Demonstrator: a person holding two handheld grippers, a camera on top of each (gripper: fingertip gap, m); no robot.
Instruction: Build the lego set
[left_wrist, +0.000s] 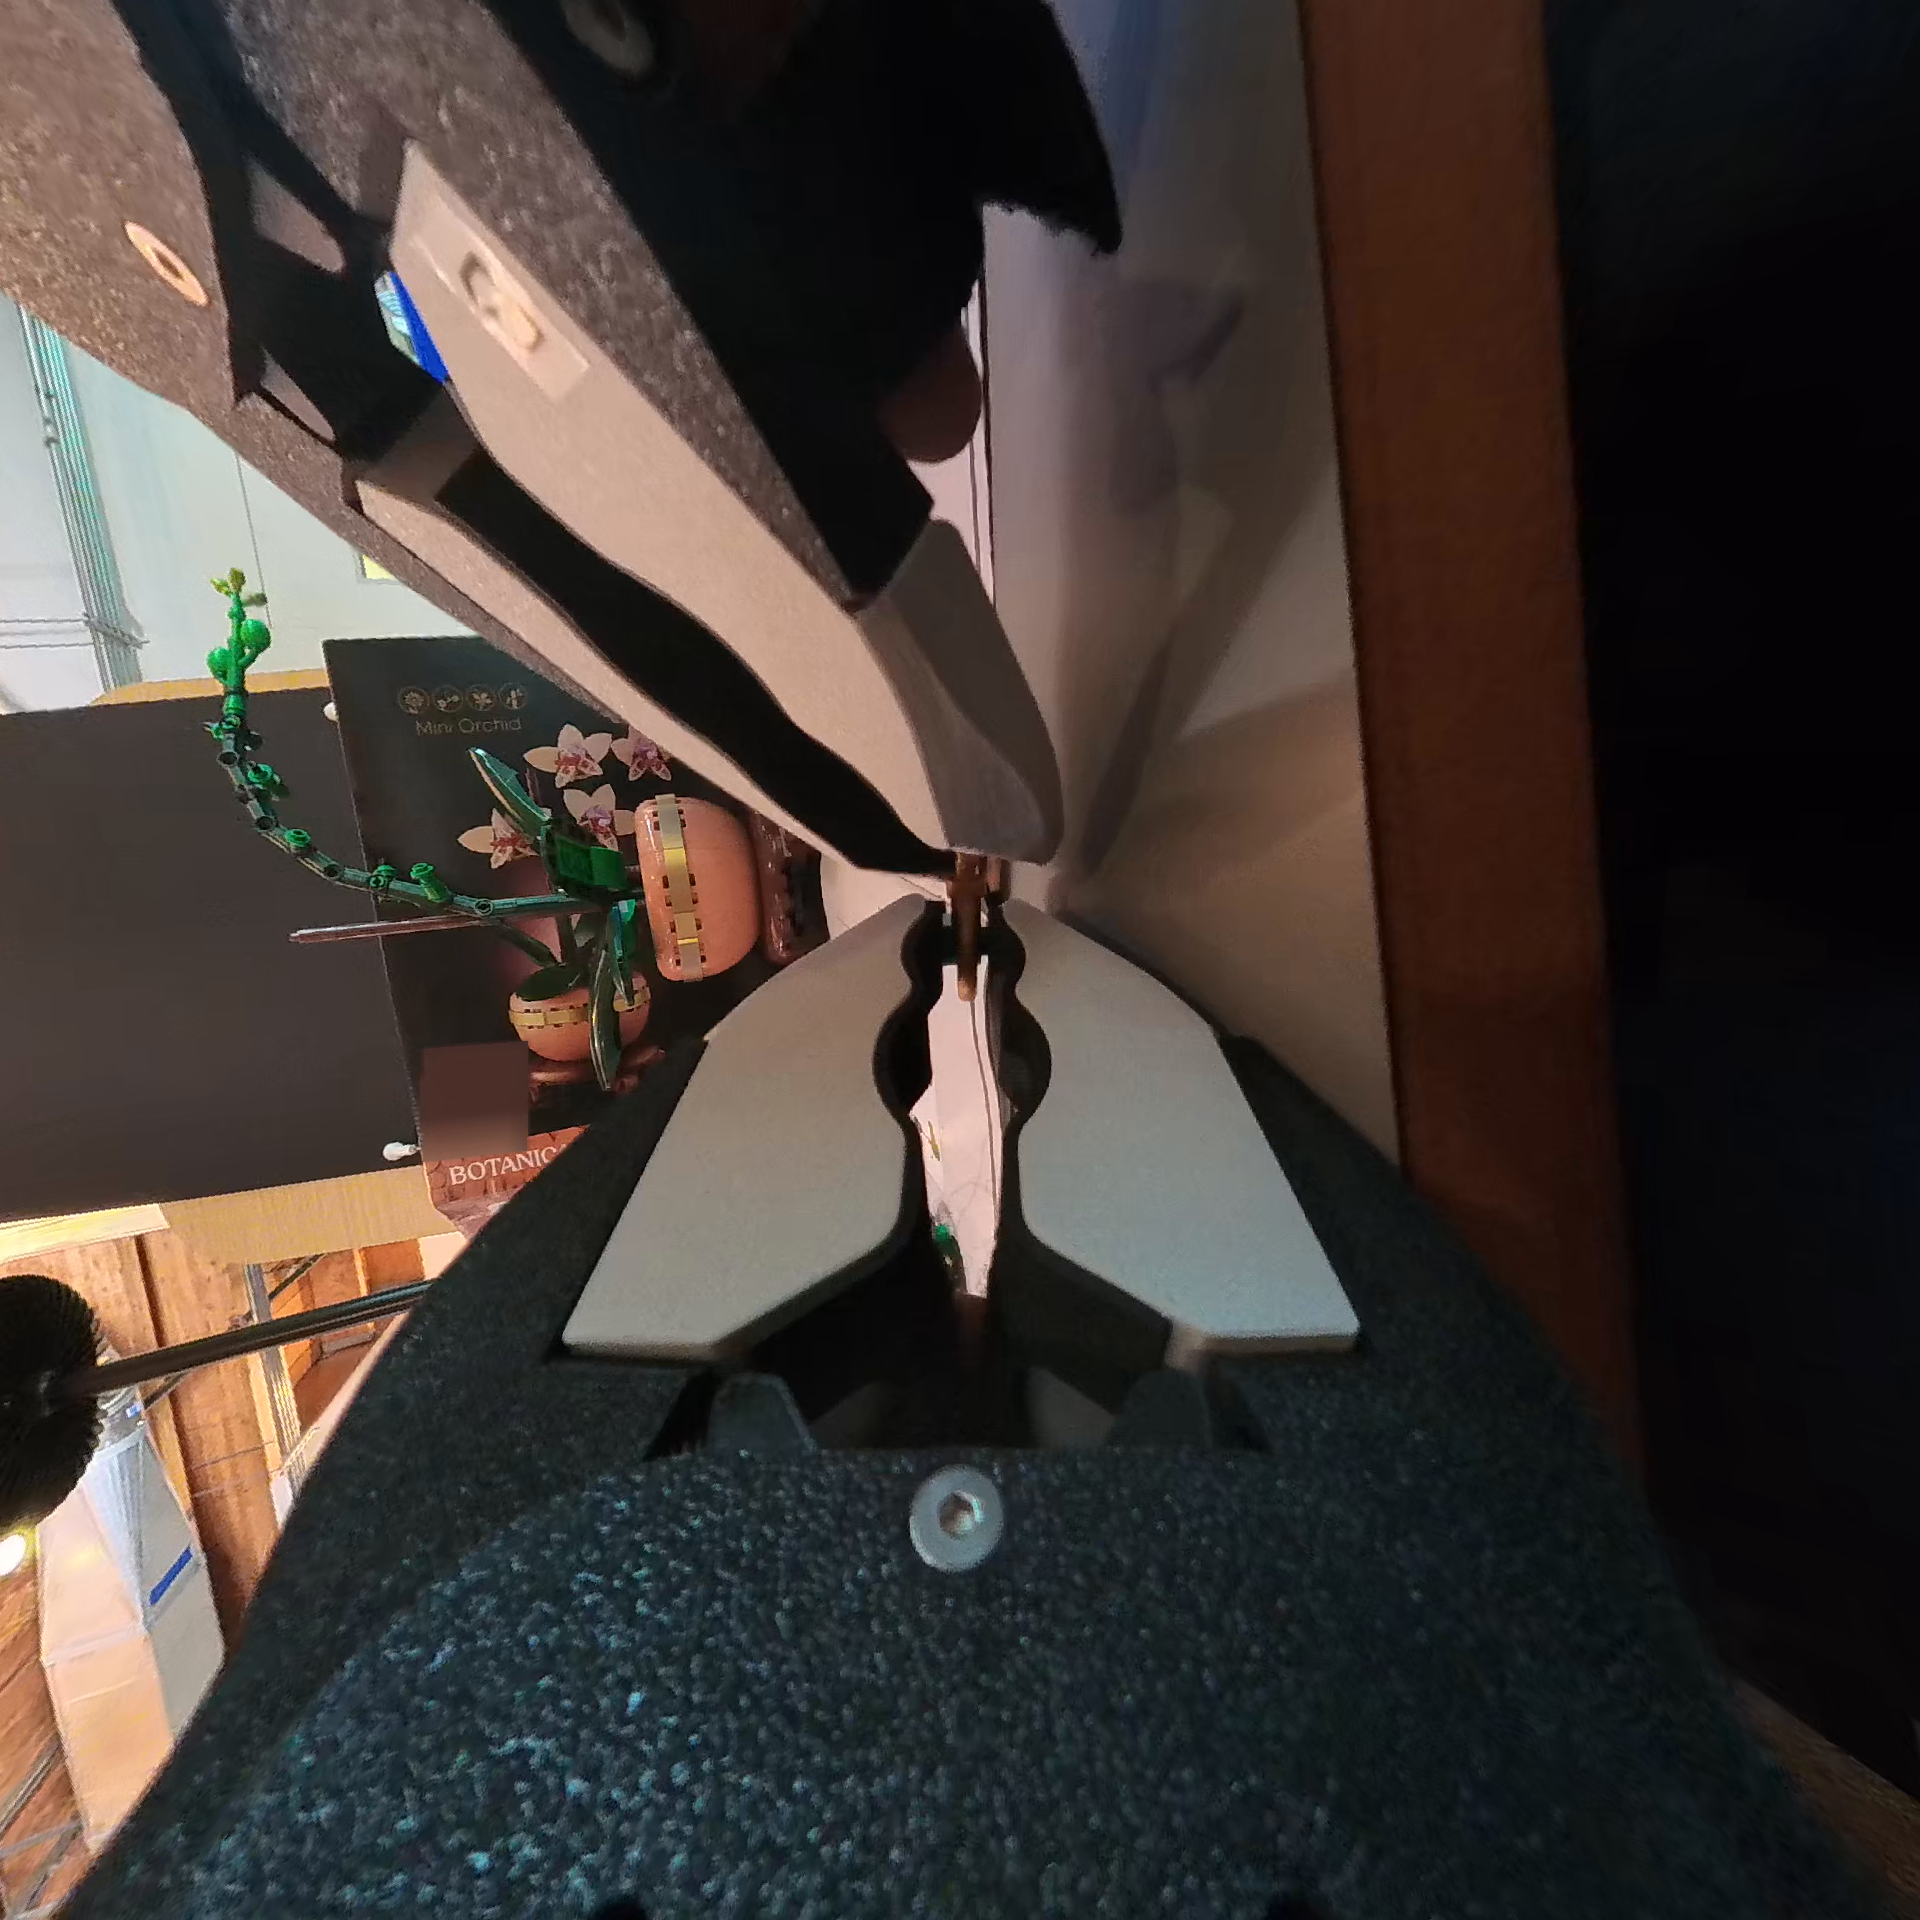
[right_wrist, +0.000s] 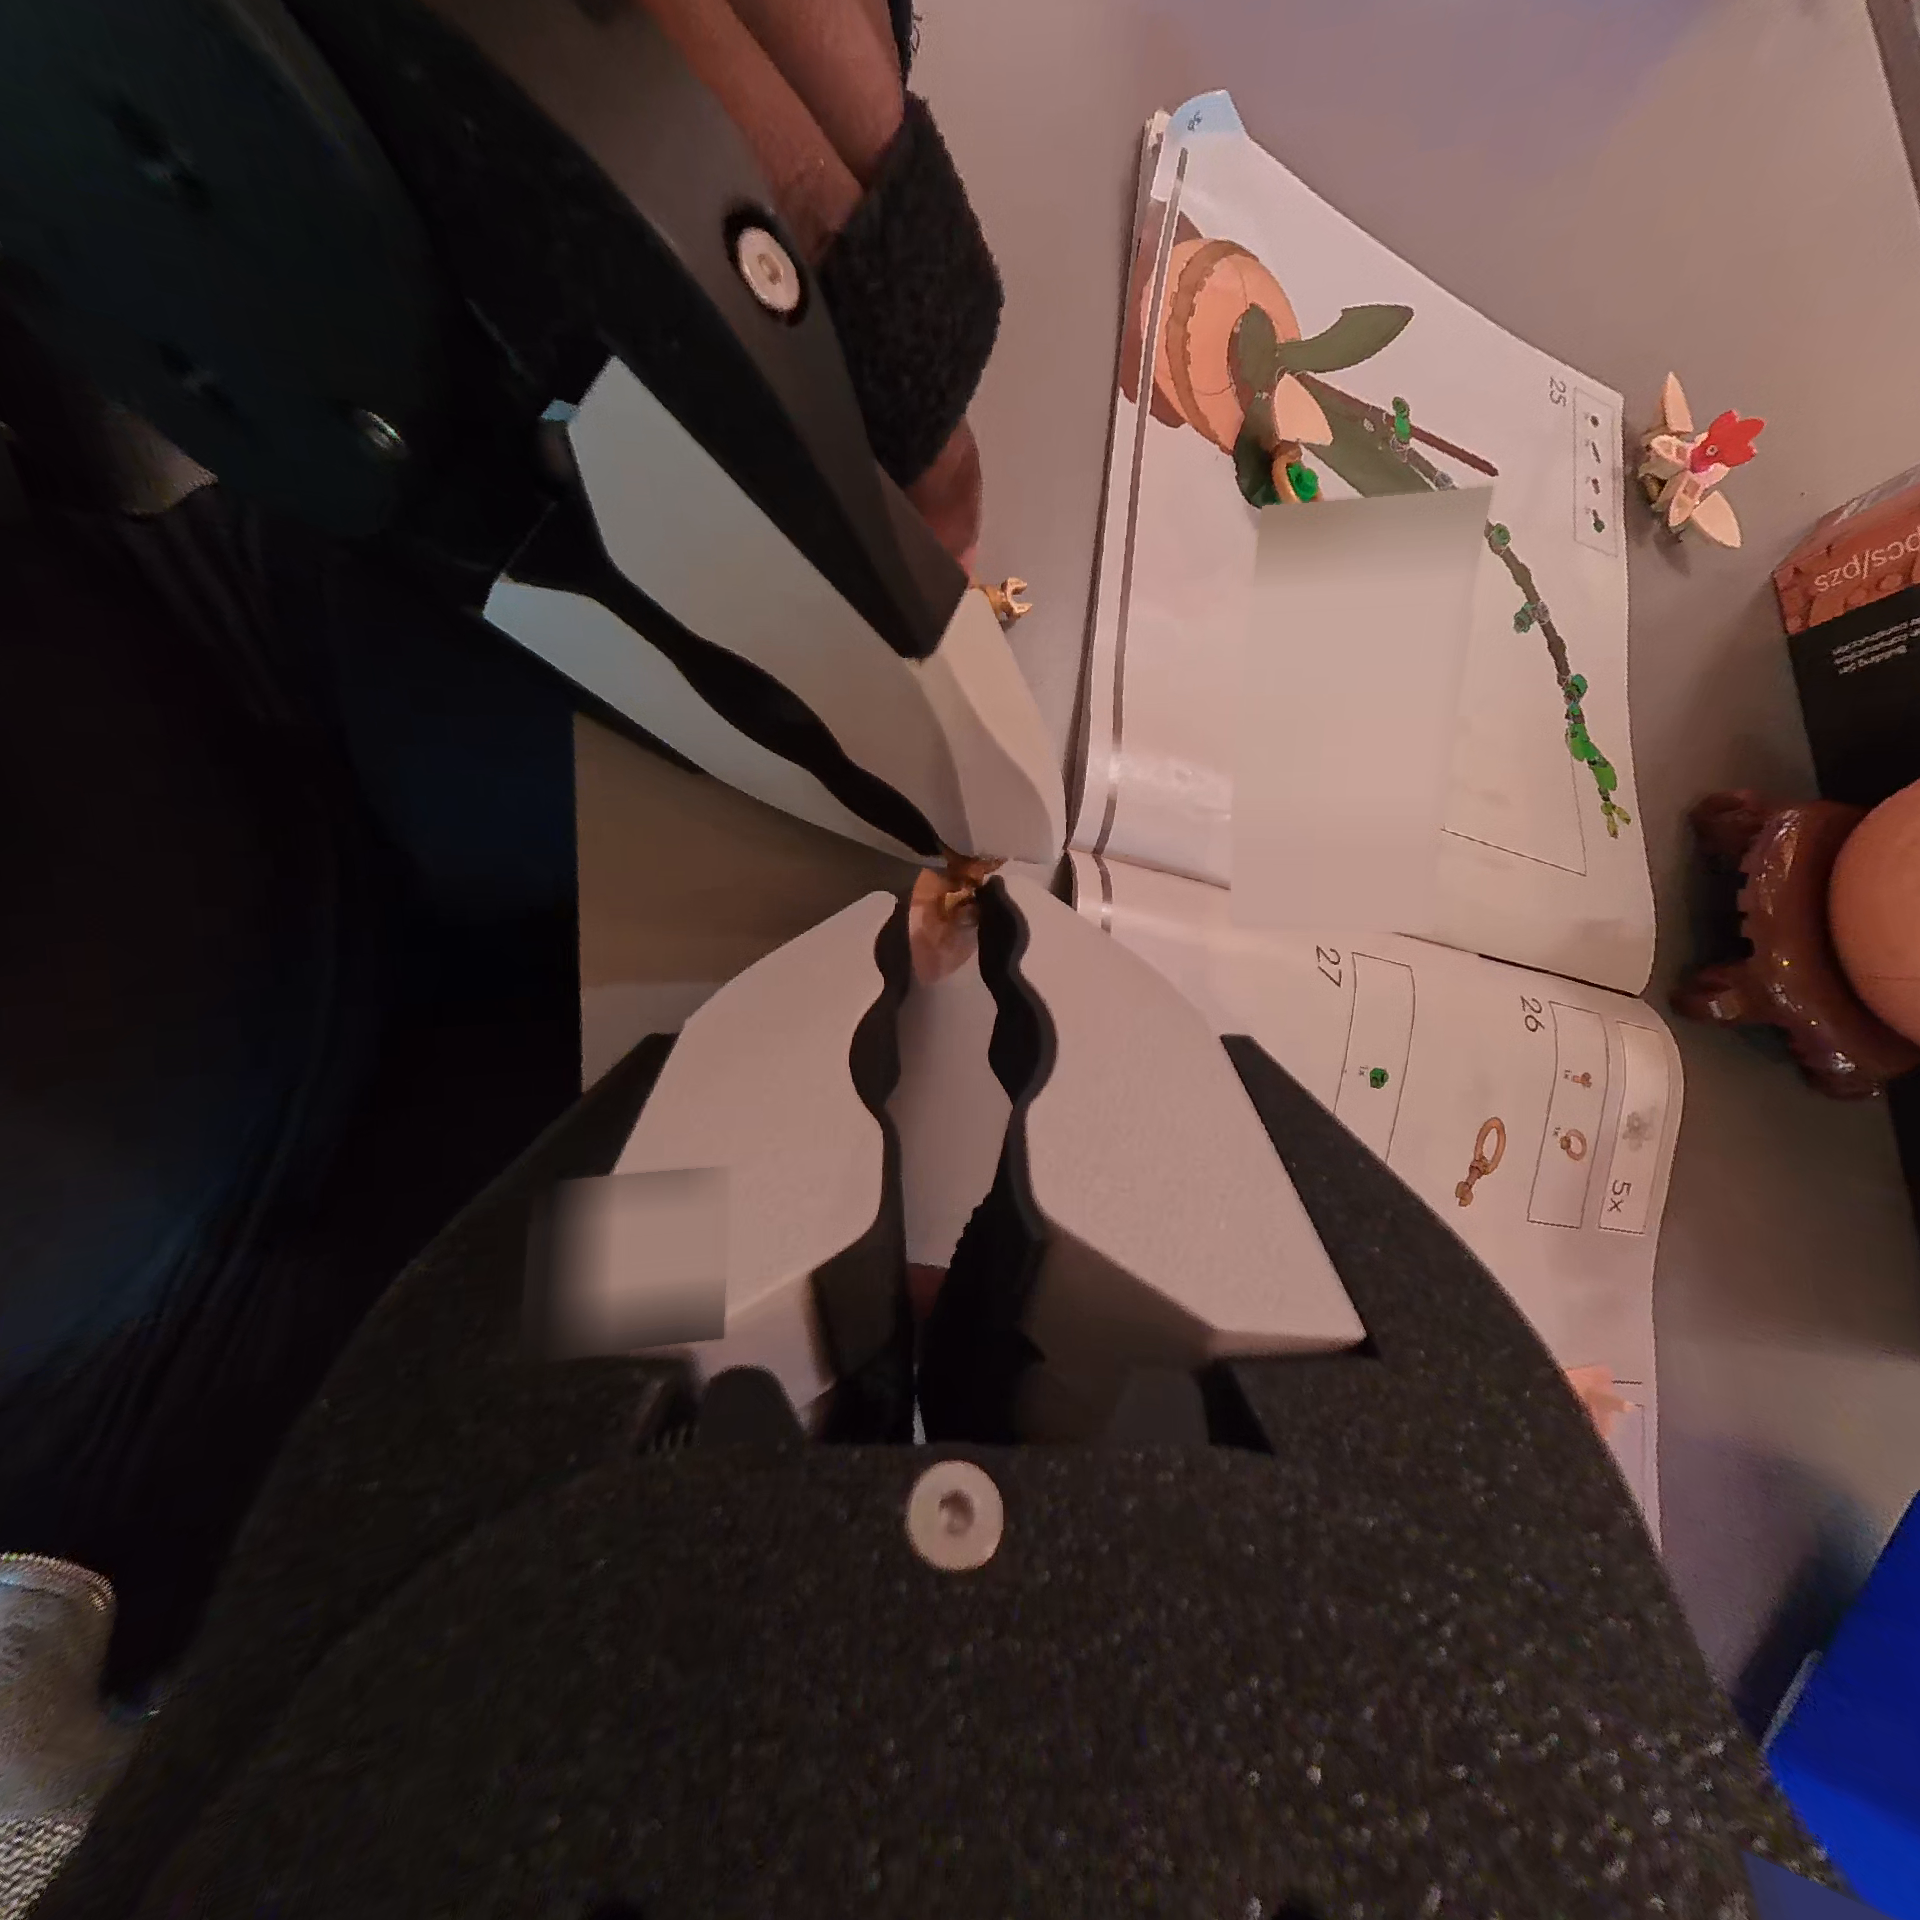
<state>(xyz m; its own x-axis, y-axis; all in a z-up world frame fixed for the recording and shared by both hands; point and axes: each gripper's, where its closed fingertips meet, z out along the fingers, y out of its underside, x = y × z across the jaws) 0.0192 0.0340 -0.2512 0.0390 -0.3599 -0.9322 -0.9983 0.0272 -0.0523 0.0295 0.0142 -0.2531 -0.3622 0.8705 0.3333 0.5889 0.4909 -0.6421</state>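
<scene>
Pinching tiny gold pieces tip to tip: left gripper (left_wrist: 961, 940) fingers nearly closed on a small brownish-gold pin (left_wrist: 968, 925), right gripper (right_wrist: 961, 914) fingers nearly closed on a gold ring piece (right_wrist: 951, 894). Both parts sit right at the fingertips, above the open instruction booklet (right_wrist: 1351, 831) on the tabletop (right_wrist: 1039, 312). Likely risks: grip is only on the edges, so slight misalignment or too much push could pop a piece out or twist it. A spare gold piece (right_wrist: 1006, 597) lies beyond the fingers.
</scene>
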